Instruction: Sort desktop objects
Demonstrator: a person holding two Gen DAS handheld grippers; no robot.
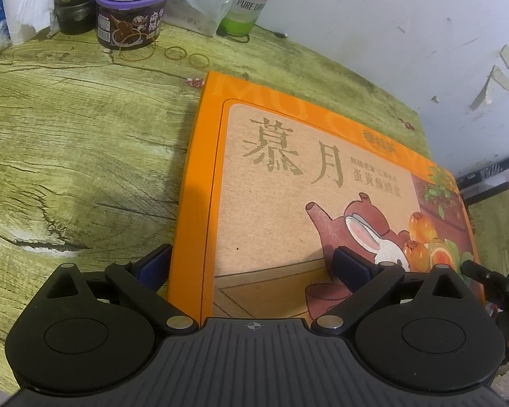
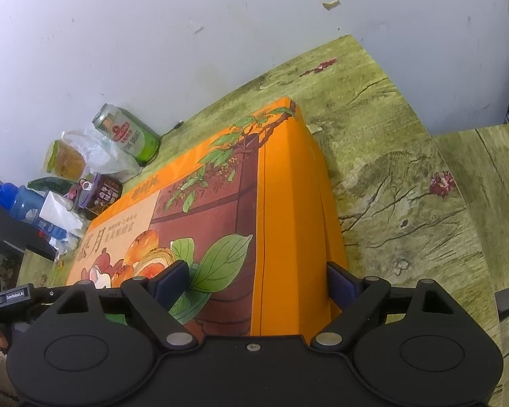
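Orange gift box (image 1: 322, 183) lies flat on the green wood-grain table (image 1: 85, 135), its long axis running from lower centre toward upper right. My left gripper (image 1: 254, 264) and right gripper (image 2: 258, 281) straddle its near corners, jaws wide; whether they grip, I cannot tell.

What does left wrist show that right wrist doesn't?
Left wrist only: three rubber bands on the table by the purple-lidded can, and the box's rabbit-and-teapot art.

Right wrist only: a blue bottle, the box's plain orange side, and the table's right end.

Both: the orange gift box with each gripper's open fingers straddling a near corner, the green beer can, the clear plastic bag, and the white wall.
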